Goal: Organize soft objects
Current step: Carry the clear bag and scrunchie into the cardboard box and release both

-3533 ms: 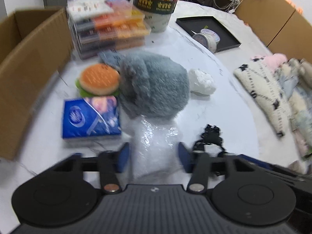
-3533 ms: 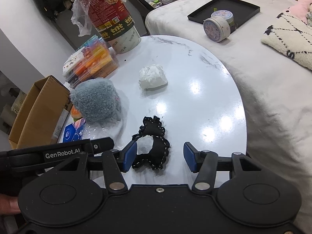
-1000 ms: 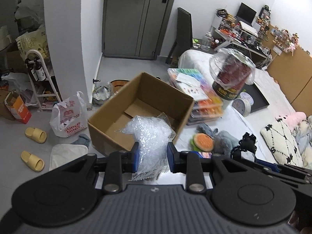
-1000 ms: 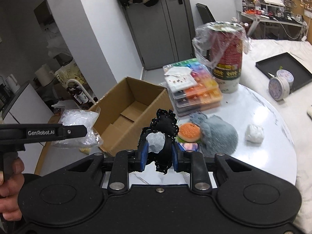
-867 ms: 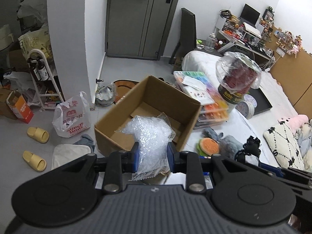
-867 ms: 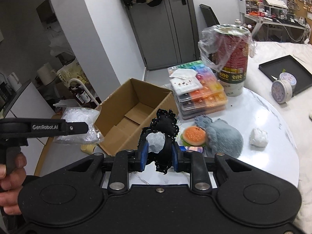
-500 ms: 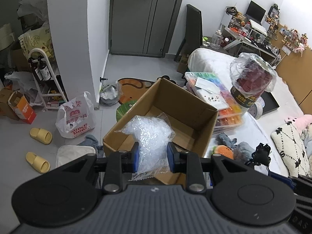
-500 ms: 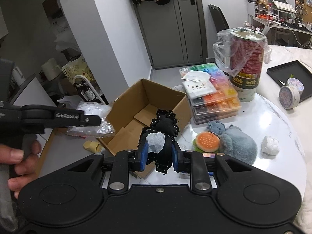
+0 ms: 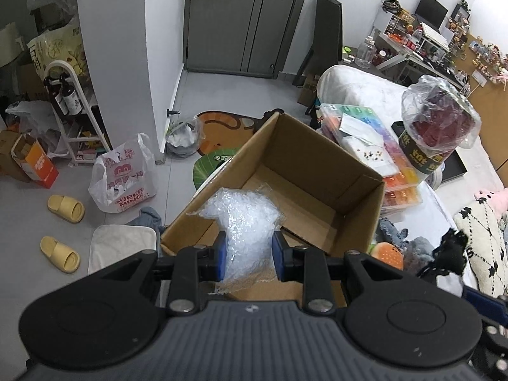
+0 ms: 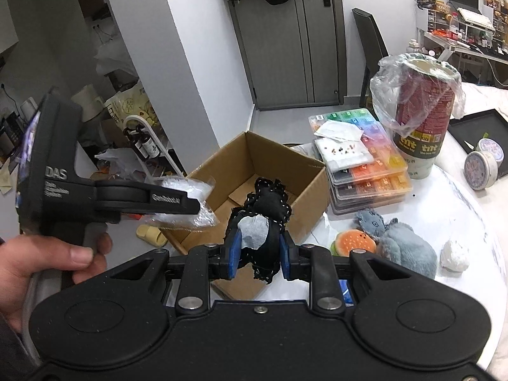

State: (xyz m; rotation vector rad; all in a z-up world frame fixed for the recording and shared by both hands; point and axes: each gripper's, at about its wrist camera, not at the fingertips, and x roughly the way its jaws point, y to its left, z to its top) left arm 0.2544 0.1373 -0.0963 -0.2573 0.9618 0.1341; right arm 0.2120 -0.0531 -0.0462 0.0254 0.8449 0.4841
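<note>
My left gripper [image 9: 248, 255] is shut on a crumpled clear bubble wrap [image 9: 243, 219] and holds it over the near corner of an open cardboard box [image 9: 365, 203]; it also shows in the right wrist view [image 10: 190, 206]. My right gripper [image 10: 257, 254] is shut on a black soft toy with a white patch [image 10: 265, 219], held above the box's [image 10: 304, 171] near right edge. On the white round table [image 10: 476, 222] lie a grey plush [image 10: 403, 247], a burger toy [image 10: 352, 243] and a white soft lump [image 10: 454, 255].
A stack of colourful bead boxes [image 10: 365, 165] and a red canister in plastic [image 10: 419, 111] stand behind the plush. A black tray [image 10: 479, 130] and a round tin [image 10: 479, 165] sit at the right. Slippers [image 9: 65, 208] and a plastic bag [image 9: 123, 177] lie on the floor.
Both grippers have moved left from the table toward the cardboard box, carrying the bubble wrap and the black toy. The box now sits closer and more central under them.
</note>
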